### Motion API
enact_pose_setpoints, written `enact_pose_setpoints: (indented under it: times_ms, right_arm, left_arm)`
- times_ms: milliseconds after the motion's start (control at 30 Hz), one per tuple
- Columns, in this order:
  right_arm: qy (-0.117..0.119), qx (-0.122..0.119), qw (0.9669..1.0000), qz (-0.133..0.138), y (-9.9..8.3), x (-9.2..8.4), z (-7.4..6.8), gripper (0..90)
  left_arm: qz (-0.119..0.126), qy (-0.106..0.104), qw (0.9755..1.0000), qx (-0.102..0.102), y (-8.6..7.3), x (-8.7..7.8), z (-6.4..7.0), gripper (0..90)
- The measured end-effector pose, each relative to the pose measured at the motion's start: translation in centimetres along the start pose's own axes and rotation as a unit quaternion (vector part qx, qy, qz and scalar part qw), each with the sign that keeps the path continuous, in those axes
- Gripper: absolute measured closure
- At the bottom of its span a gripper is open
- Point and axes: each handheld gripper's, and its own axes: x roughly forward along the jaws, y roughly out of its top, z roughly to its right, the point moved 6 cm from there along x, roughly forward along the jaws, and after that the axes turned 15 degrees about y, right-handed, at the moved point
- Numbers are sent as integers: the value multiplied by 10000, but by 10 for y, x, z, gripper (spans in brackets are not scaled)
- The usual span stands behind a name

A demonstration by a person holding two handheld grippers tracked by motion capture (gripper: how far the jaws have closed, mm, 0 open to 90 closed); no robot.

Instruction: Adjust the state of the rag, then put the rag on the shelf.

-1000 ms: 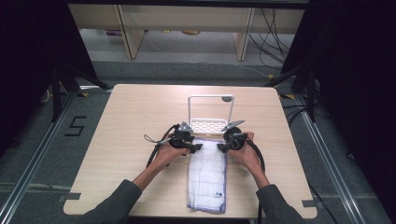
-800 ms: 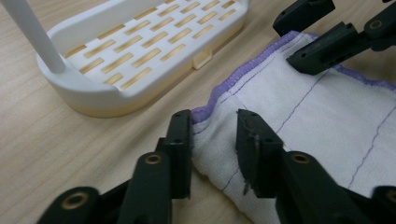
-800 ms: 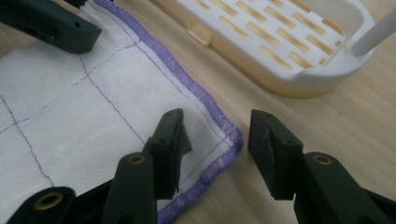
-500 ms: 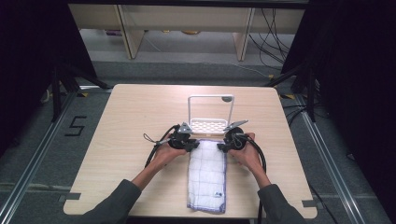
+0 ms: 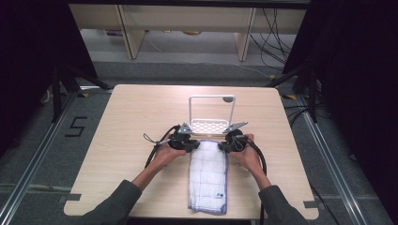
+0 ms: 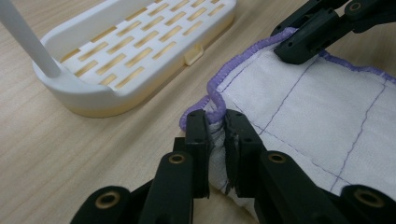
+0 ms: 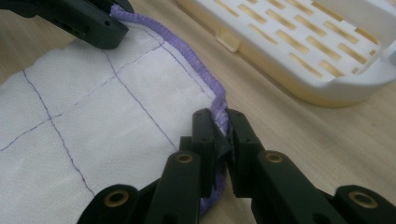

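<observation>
A white cloth (image 5: 208, 176) with a purple hem and a thin grid lies folded in a long strip at the table's near middle. My left gripper (image 5: 194, 146) is at its far left corner. In the left gripper view the jaws (image 6: 216, 123) have just been closing and now pinch the bunched hem of the cloth (image 6: 317, 107). My right gripper (image 5: 220, 146) is at the far right corner. Its jaws (image 7: 219, 123) have also just closed and clamp the purple edge of the cloth (image 7: 93, 116). Each gripper view shows the other gripper (image 6: 303, 39) (image 7: 93, 23) on the opposite corner.
A white slotted rack (image 5: 211, 125) with an upright frame handle stands just beyond the cloth, close to both grippers (image 6: 130, 51) (image 7: 299, 42). Bare wooden tabletop (image 5: 131, 122) stretches to the left, right and far side. Dark stands and cables surround the table.
</observation>
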Motion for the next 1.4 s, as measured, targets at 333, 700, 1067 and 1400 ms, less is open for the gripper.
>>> enact_pose_setpoints:
  times_ms: [333, 700, 1067, 1400]
  right_arm:
    - [-62, 5, 9999, 94, 3, -5, -4, 840]
    - [-61, -51, 10000, 32, 4, -8, -8, 839]
    - [-91, -115, 9997, 175, 9, -13, -11, 839]
    - [4, -158, 9993, 336, 14, -29, -23, 839]
  left_arm:
    - [177, 21, 9998, 57, 8, -11, 1, 816]
    - [233, 22, 9997, 68, 10, -16, 1, 817]
    - [269, 19, 9996, 14, 12, -20, 1, 818]
    - [460, -69, 9989, -24, 21, -38, 4, 818]
